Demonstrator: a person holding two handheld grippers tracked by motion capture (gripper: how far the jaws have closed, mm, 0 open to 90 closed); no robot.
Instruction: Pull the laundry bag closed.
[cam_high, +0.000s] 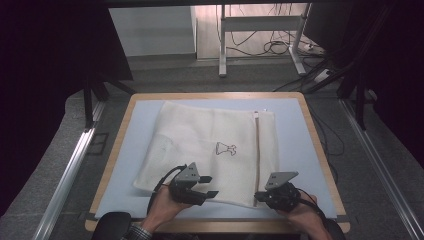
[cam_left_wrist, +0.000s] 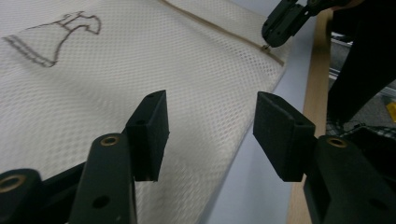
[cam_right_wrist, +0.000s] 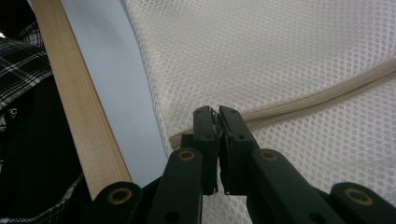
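Even, soft light on the table; dark surroundings; close views partly out of focus.

In the high view the pale blue table top with its light wooden rim (cam_high: 118, 150) is evenly lit from above, without glare, while both sides of the picture fall into near black and the floor beyond the far edge is brighter. The cream mesh laundry bag (cam_high: 200, 135) casts only a thin soft shadow along its near edge. The picture is slightly soft and grainy. In the left gripper view the black jaws close to the lens are blurred, the mesh farther off sharper. In the right gripper view the weave is crisp and the wooden rim is soft.
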